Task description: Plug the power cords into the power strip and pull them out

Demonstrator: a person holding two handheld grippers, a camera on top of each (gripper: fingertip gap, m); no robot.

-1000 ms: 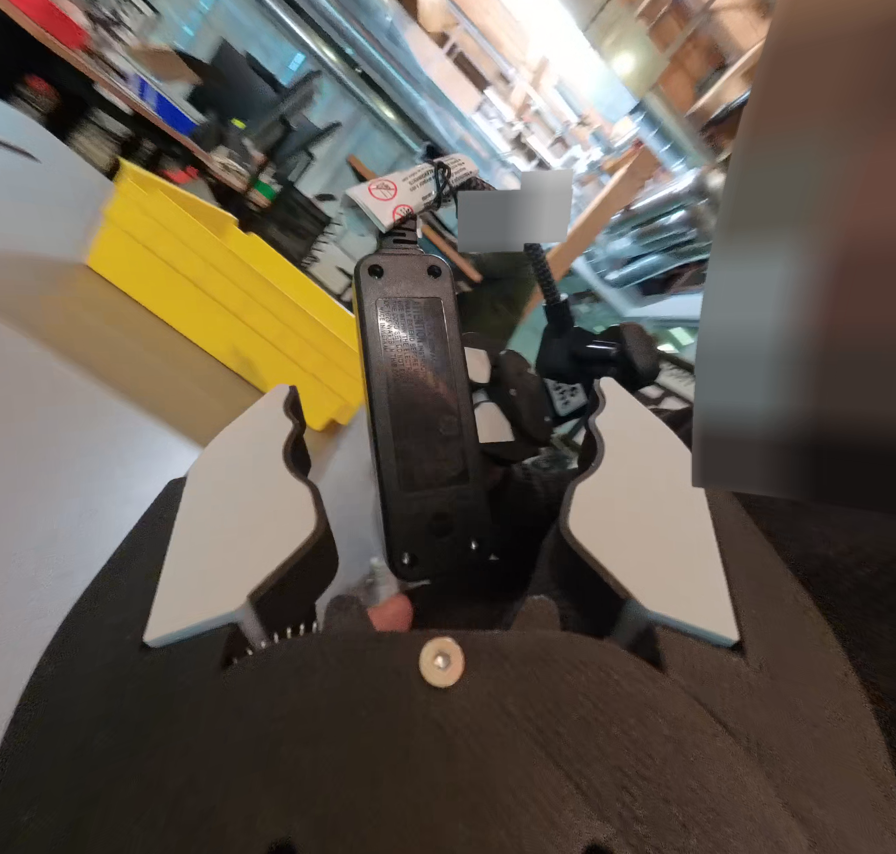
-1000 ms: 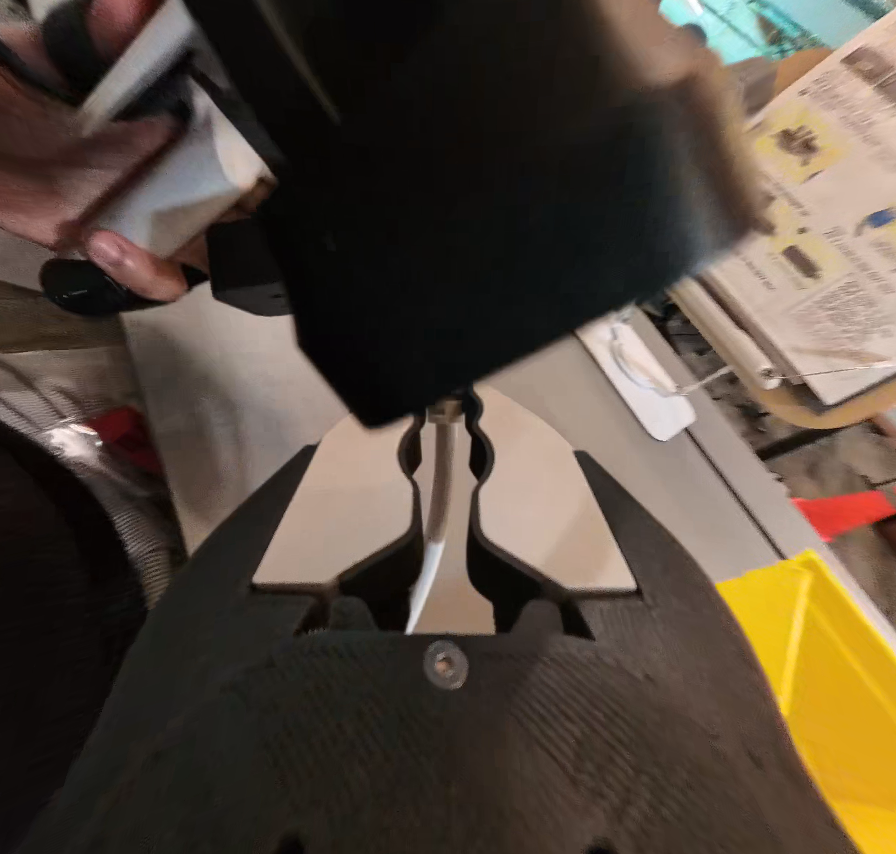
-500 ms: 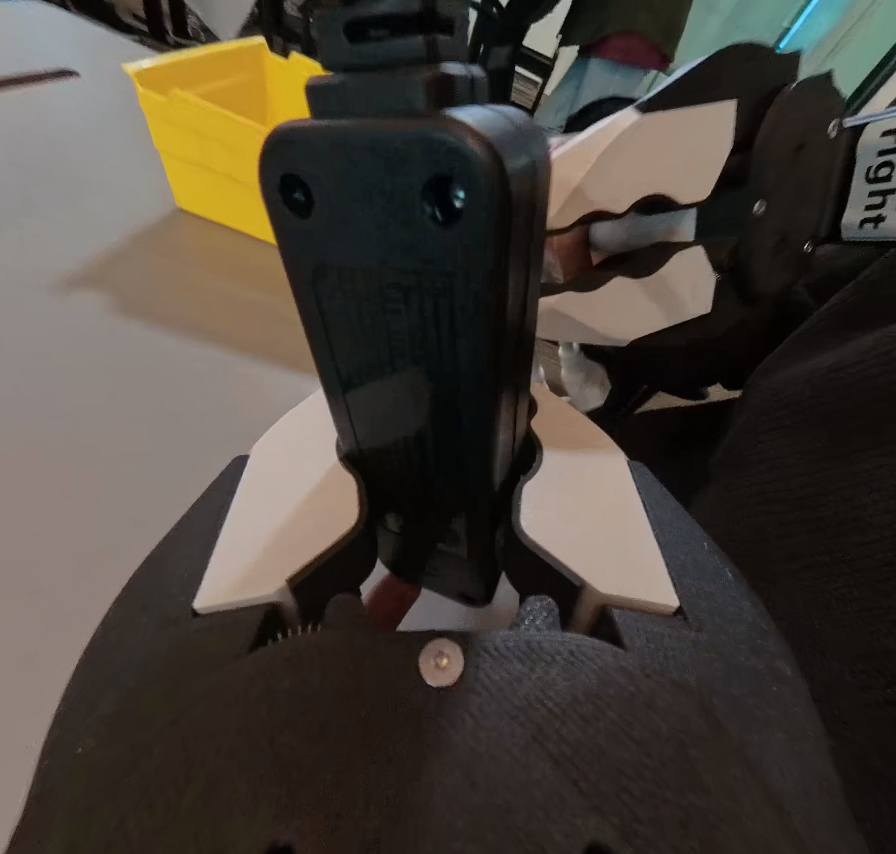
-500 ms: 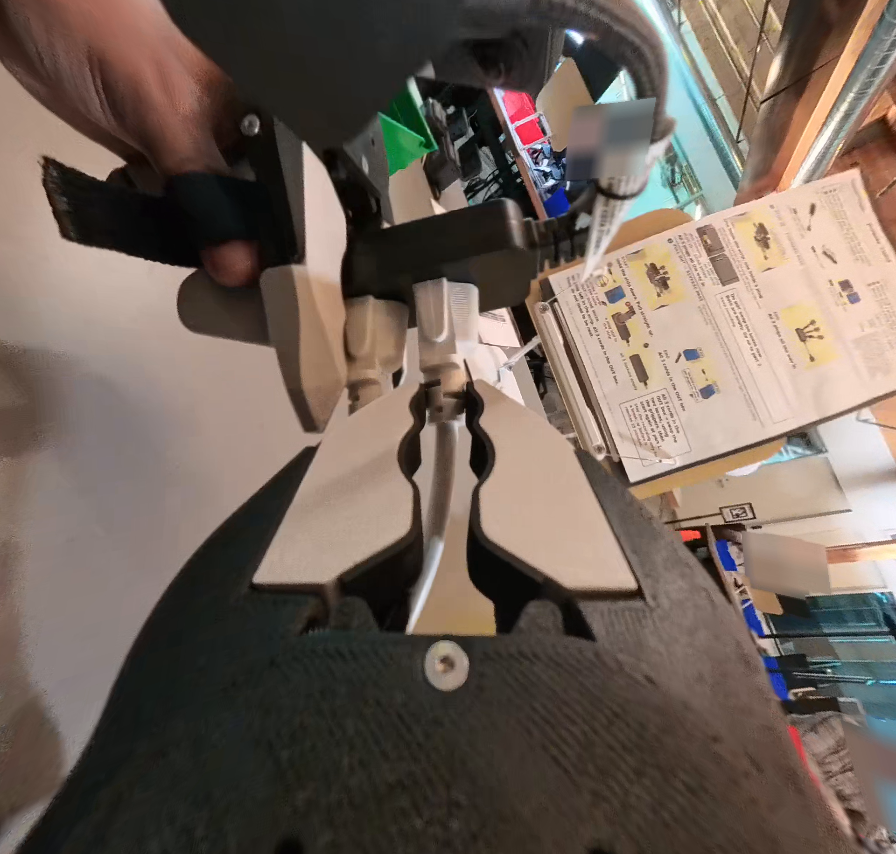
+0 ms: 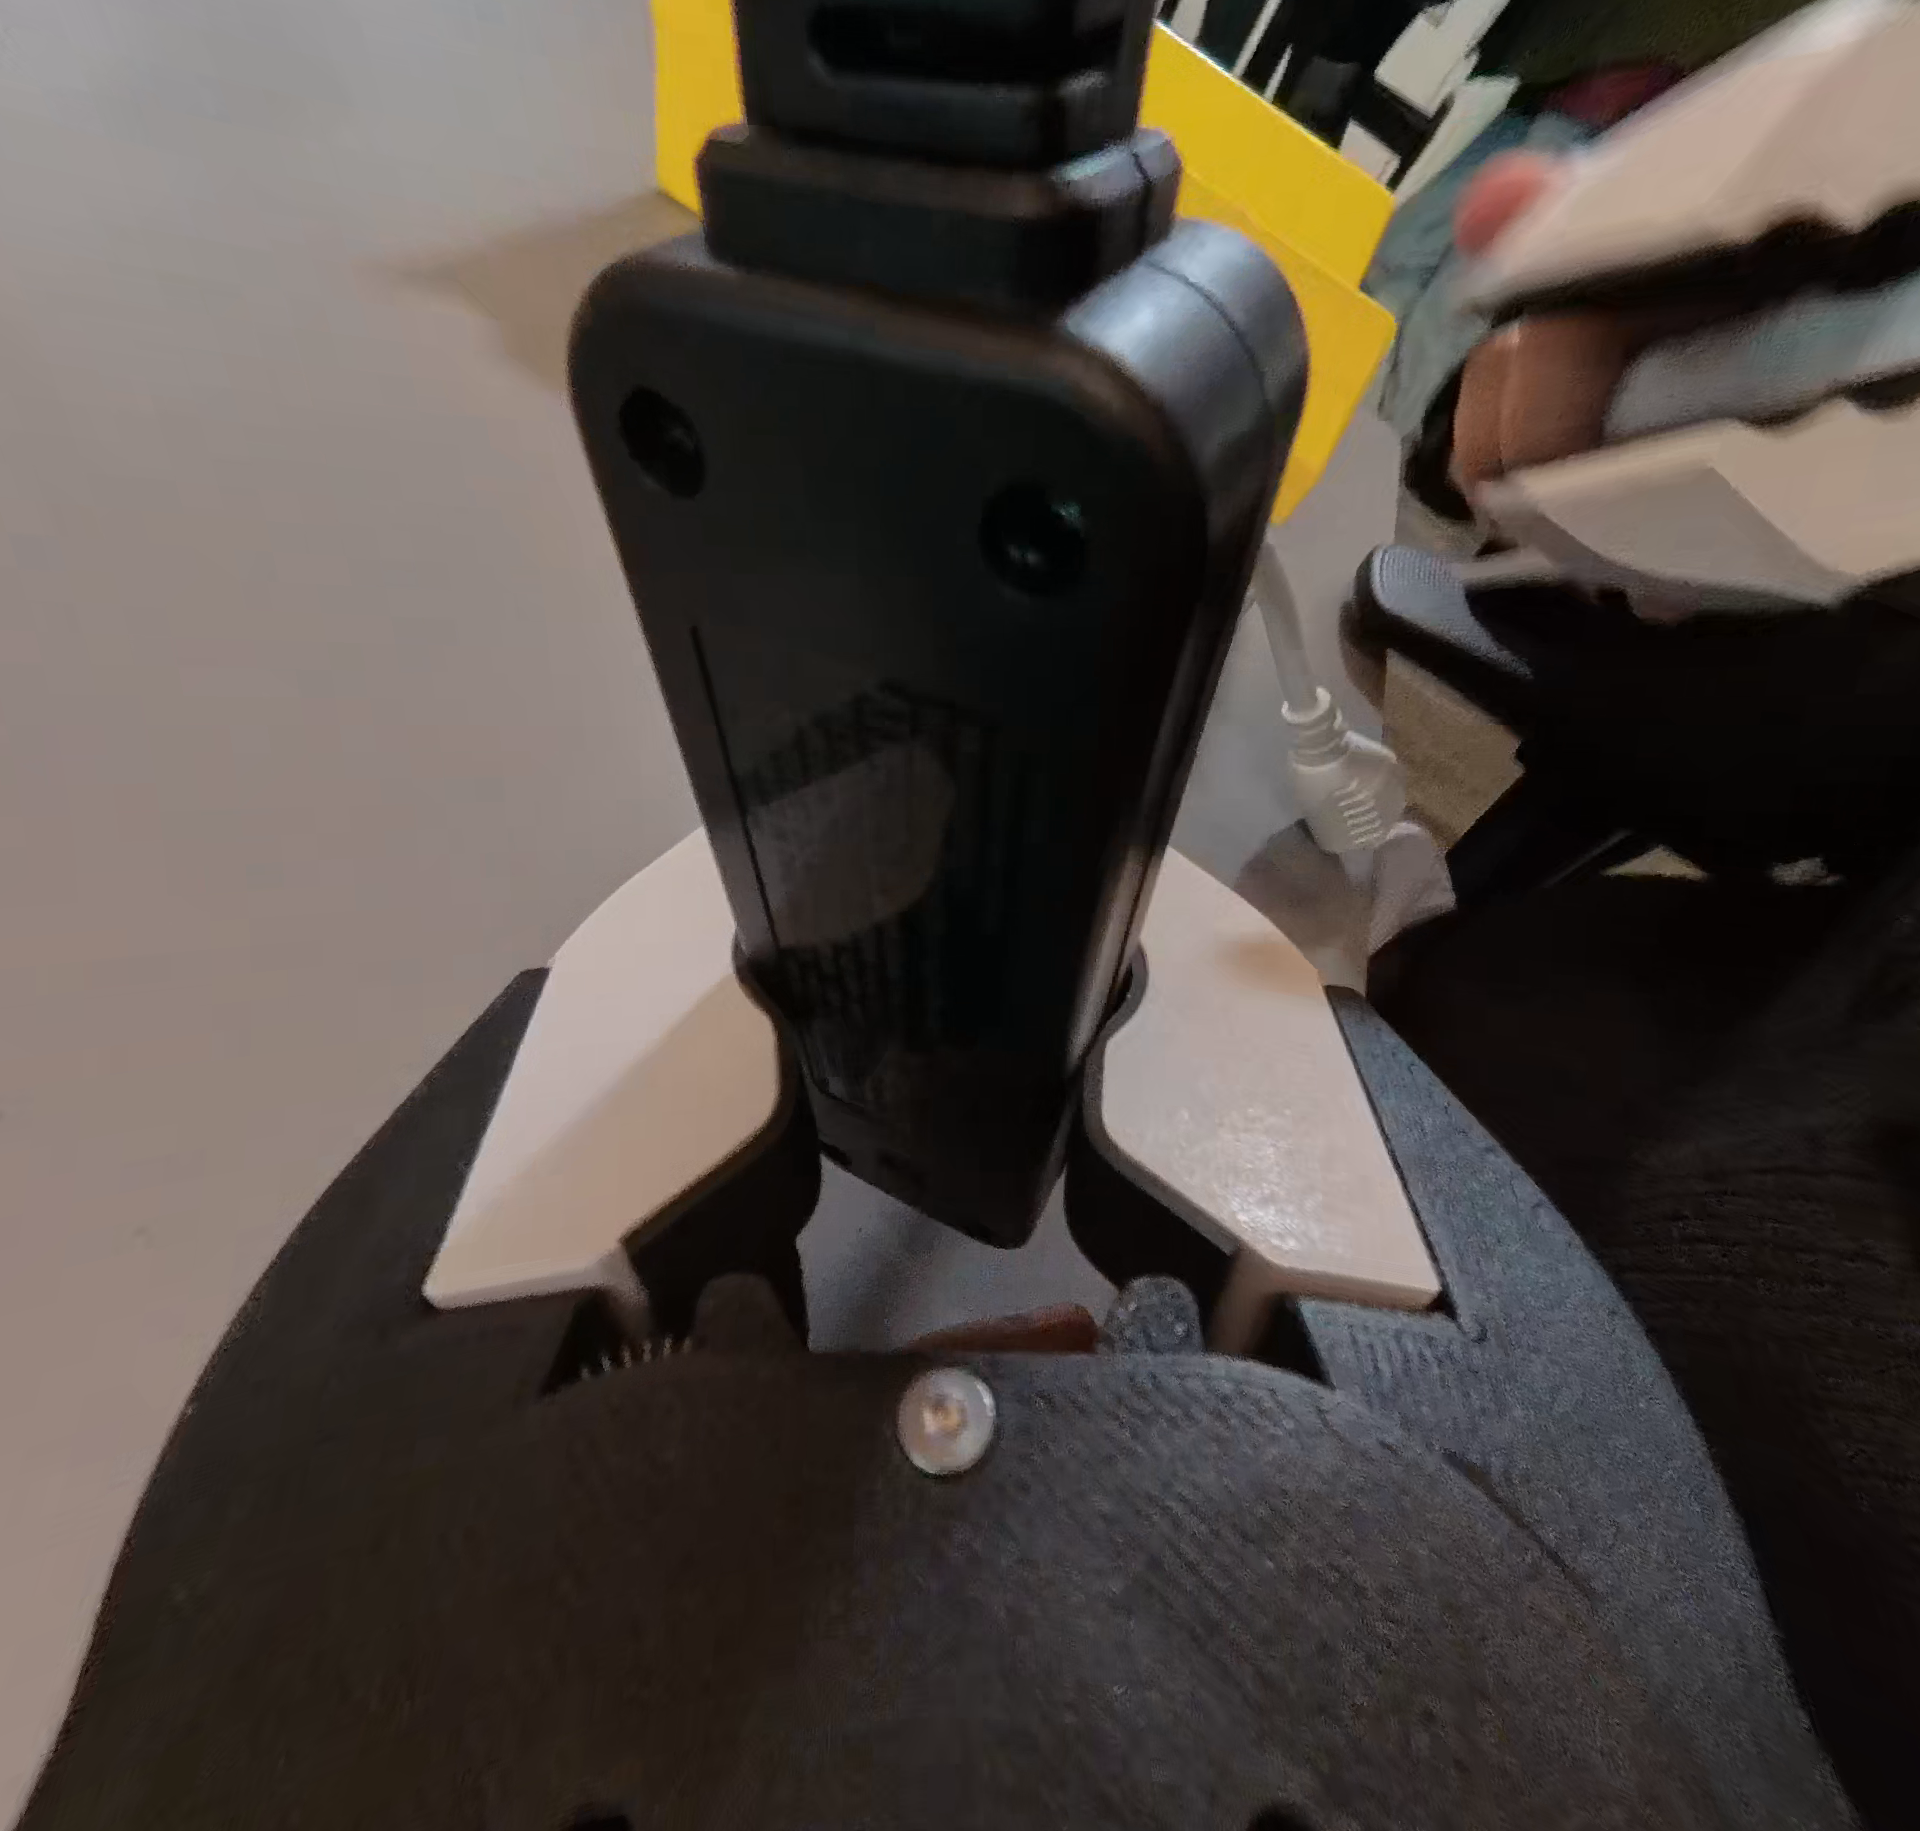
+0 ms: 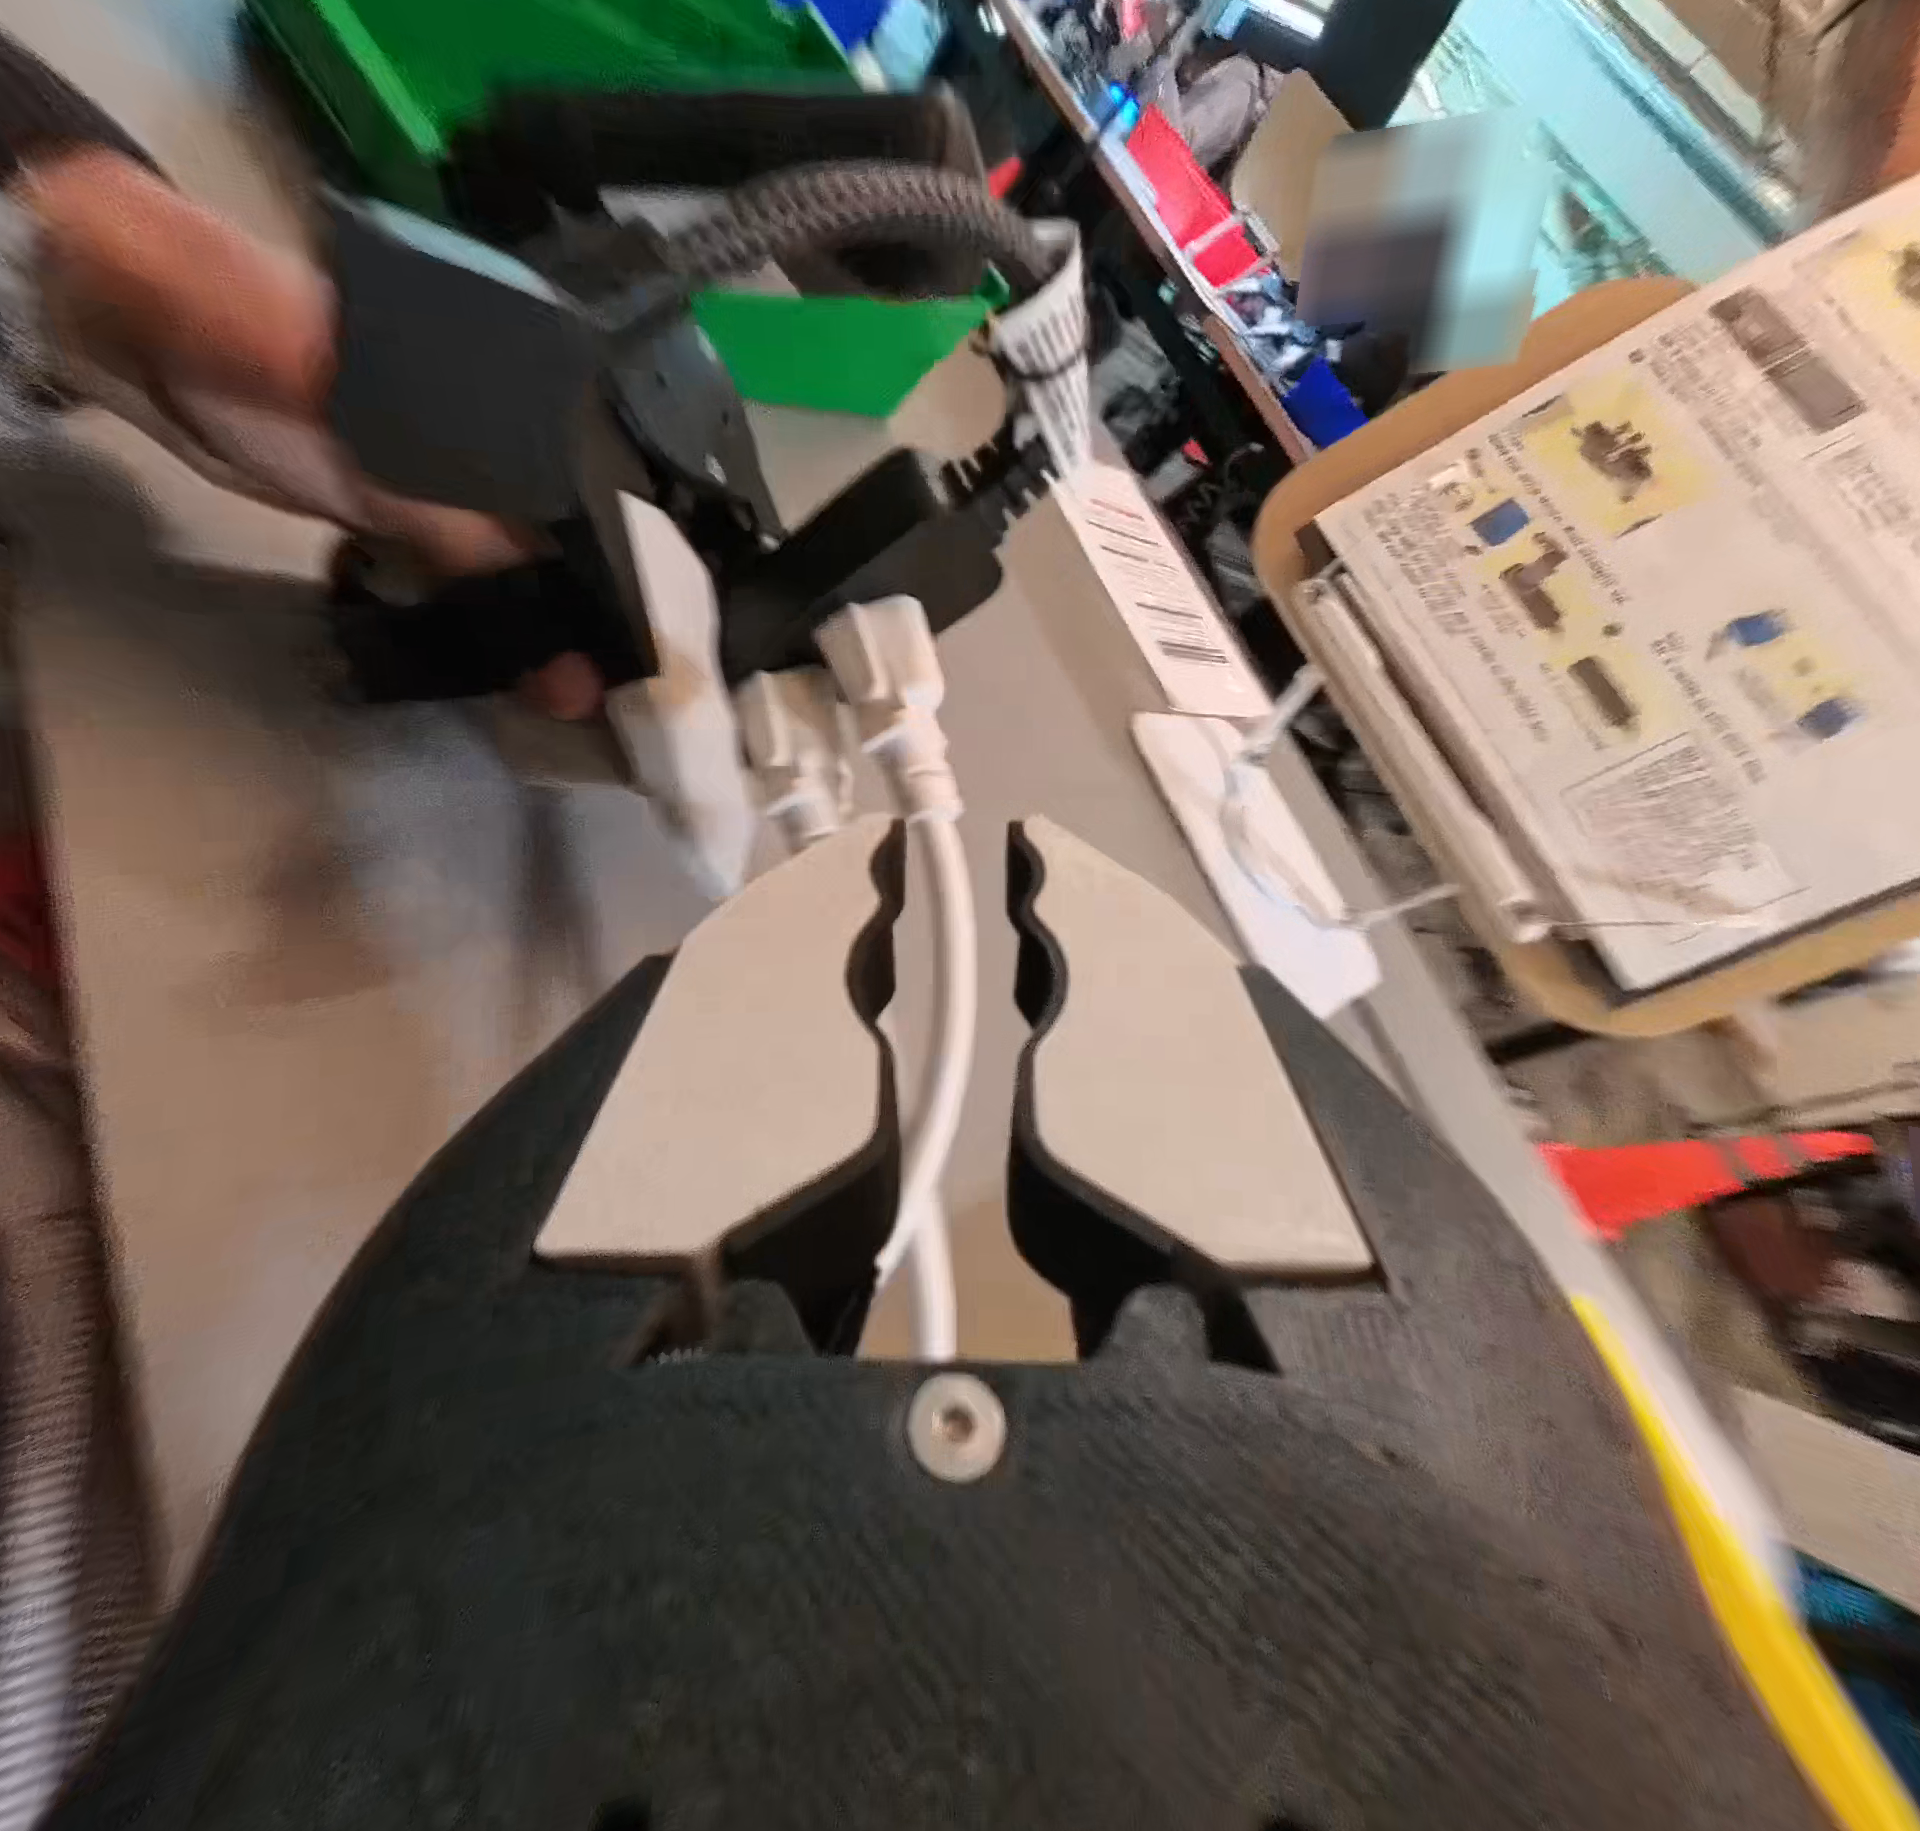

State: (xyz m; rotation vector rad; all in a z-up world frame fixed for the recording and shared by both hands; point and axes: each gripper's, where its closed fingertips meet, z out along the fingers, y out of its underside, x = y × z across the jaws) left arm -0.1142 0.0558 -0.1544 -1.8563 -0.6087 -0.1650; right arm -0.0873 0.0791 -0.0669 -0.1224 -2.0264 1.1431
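My left gripper (image 5: 940, 960) is shut on the lower end of a black power strip (image 5: 935, 555), whose back faces the camera. In the right wrist view the strip (image 6: 873, 545) is held above the table, with two white plugs (image 6: 883, 669) seated in its underside. A white cord (image 6: 945, 1002) runs from the nearer plug down between the fingers of my right gripper (image 6: 956, 831). Those jaws stand a little apart and the cord lies loose in the gap. The strip's black braided cord (image 6: 862, 223) loops behind it. My right gripper also shows, blurred, in the left wrist view (image 5: 1714, 410).
A yellow bin (image 5: 1299, 254) stands behind the strip on the grey table (image 5: 260, 638). Green bins (image 6: 582, 25) stand at the far end. A clipboard with printed sheets (image 6: 1662, 586) and a white tag (image 6: 1247, 846) lie to the right. A yellow bin edge (image 6: 1745, 1573) is near right.
My left gripper closed on the power strip. My right gripper, earlier clamped at the white plug, has parted its jaws and drawn back along the cord; the plug stays in the strip.
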